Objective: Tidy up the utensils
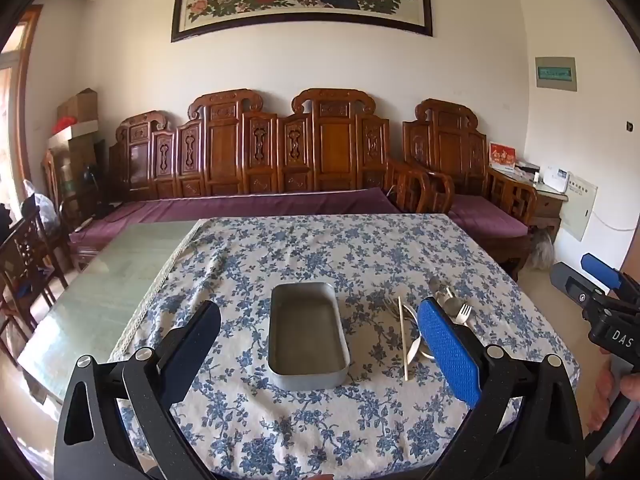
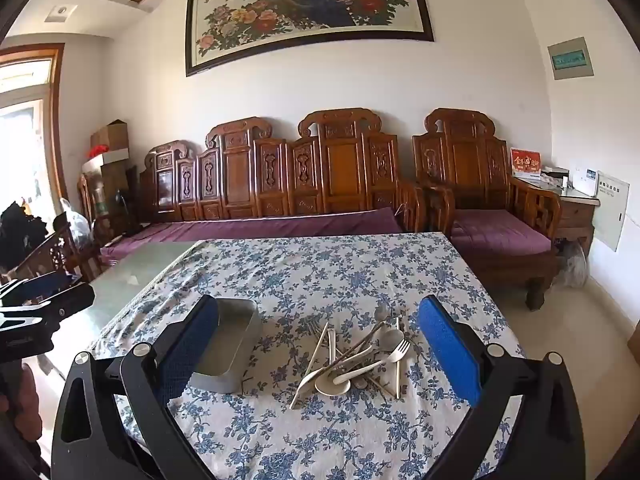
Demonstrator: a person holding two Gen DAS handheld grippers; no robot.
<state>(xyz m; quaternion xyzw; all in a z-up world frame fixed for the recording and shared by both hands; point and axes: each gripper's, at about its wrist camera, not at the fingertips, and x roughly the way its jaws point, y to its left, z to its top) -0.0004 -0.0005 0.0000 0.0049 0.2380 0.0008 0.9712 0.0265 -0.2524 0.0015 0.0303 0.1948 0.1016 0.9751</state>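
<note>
Both the left gripper point(image 1: 320, 344) and right gripper point(image 2: 318, 344) were held spread and empty, the utensil pile point(image 2: 352, 356) lying at 3 o'clock of the metal tin point(image 1: 307, 334), presumably awaiting transfer.

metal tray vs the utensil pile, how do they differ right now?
The metal tray is one rectangular grey container, empty; the utensil pile is many loose pieces, crossed spoons, forks and chopsticks. The tray lies left of the pile, in front of the left gripper; the pile faces the right gripper. Both rest on the floral tablecloth, ungripped.
</note>
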